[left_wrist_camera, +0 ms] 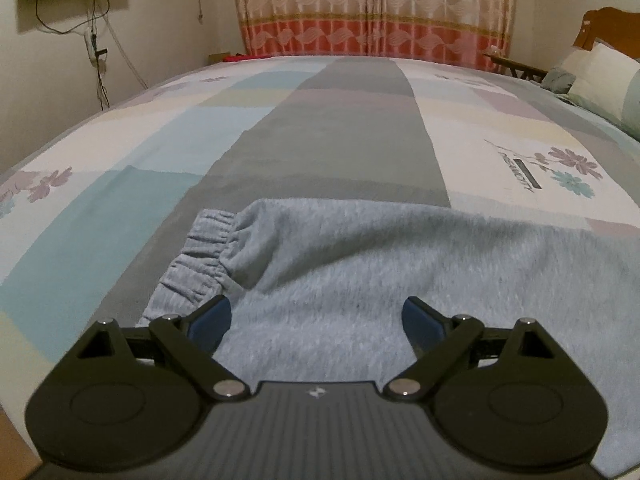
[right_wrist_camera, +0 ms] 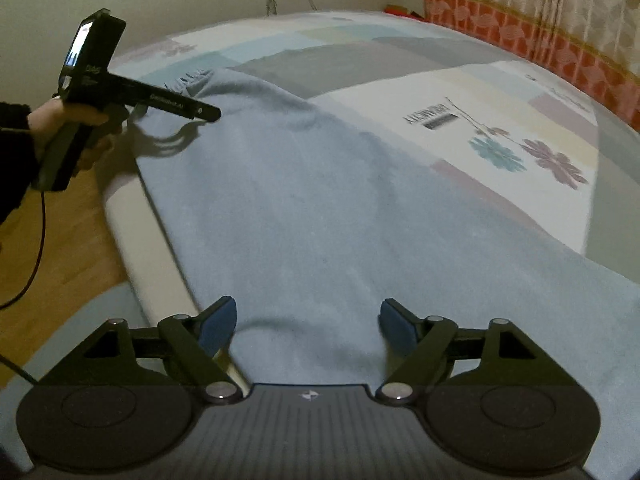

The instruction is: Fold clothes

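Grey sweatpants (left_wrist_camera: 400,264) lie on the bed (left_wrist_camera: 120,152); both grippers' fingers (left_wrist_camera: 420,320) spread wide, holding nothing.

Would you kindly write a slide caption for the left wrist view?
Open left gripper poised over grey sweatpants lying on a patchwork bed, cuff ahead.

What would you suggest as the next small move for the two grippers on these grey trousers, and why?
Probably lower the left gripper and close it on the cloth near the elastic cuff. Both grippers are open and hold nothing: the right gripper hovers over the other end of the grey trousers, which lie flat along the bed, unfolded.
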A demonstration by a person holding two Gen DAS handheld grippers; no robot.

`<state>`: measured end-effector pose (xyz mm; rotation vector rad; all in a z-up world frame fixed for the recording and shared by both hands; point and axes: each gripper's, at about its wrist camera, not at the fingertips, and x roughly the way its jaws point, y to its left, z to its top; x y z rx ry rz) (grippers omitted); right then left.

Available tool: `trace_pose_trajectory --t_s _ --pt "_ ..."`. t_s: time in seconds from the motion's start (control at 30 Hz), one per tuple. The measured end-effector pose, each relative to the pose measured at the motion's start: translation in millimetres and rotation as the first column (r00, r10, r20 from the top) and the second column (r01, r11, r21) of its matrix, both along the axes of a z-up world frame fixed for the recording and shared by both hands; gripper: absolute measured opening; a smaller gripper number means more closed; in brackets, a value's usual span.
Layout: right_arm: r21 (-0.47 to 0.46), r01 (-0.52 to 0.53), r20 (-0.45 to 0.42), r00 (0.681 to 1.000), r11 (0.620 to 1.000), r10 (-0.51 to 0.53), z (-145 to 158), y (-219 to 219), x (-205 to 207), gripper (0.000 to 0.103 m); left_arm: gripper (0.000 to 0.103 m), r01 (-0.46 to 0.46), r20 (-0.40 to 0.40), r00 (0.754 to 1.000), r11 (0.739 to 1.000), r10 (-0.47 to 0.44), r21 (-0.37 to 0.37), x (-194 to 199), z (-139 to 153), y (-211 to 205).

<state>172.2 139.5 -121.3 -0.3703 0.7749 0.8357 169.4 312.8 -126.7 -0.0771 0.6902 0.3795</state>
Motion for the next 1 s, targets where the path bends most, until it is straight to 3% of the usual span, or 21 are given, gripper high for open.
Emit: trace_pose_trajectory --t_s 0.13,0.23,0.4,0.5,0.63,0.77,0.87,0.93,1.0 --pt "0.017 0.127 0.063 0.99 0.992 -0.128 21.7 -46.4 6.6 0.083 0.093 0.043 0.02 0.999 0.999 -0.043 0.027 -3.3 7.5 -13.9" --pt "-0.002 0.29 0.085 0.954 0.957 -0.289 17.3 -100.3 29.9 0.083 0.093 0.052 0.008 0.999 0.998 -0.053 0.042 -0.8 5.9 -19.6" --pt "-0.036 0.551 0.12 0.831 0.834 -0.543 5.1 -192.9 72.1 0.083 0.094 -0.018 -0.015 1.0 0.999 0.017 -0.044 2.9 -4.0 -9.7" --pt "-0.086 0.654 0.111 0.756 0.751 -0.646 -7.6 -241.7 71.5 0.083 0.095 -0.03 -0.026 0.999 0.999 0.029 -0.039 2.7 -4.7 -9.2" --pt "-0.057 0.74 0.009 0.672 0.67 -0.741 -18.4 -296.9 34.0 0.087 0.095 -0.054 -0.052 0.997 0.998 0.052 -0.033 6.6 -3.9 -8.9" --pt "-0.004 0.751 -0.011 0.661 0.661 -0.751 -12.3 -316.8 1.3 0.088 0.095 -0.089 -0.092 0.992 0.996 0.087 -0.012 16.3 1.5 -14.3" --pt "0.05 0.758 -0.021 0.652 0.651 -0.758 9.5 -328.5 -12.1 0.088 0.093 -0.084 -0.11 0.99 0.995 0.088 0.048 20.0 16.6 -34.0" --pt "0.119 0.787 -0.042 0.613 0.605 -0.789 25.4 -345.0 -21.8 0.089 0.093 -0.022 -0.089 0.996 0.997 0.028 0.069 20.5 30.8 -55.8" --pt "0.206 0.823 -0.118 0.557 0.529 -0.822 37.2 -370.4 -32.4 0.094 0.093 0.052 -0.08 0.996 0.995 -0.045 0.085 23.2 44.3 -84.4"
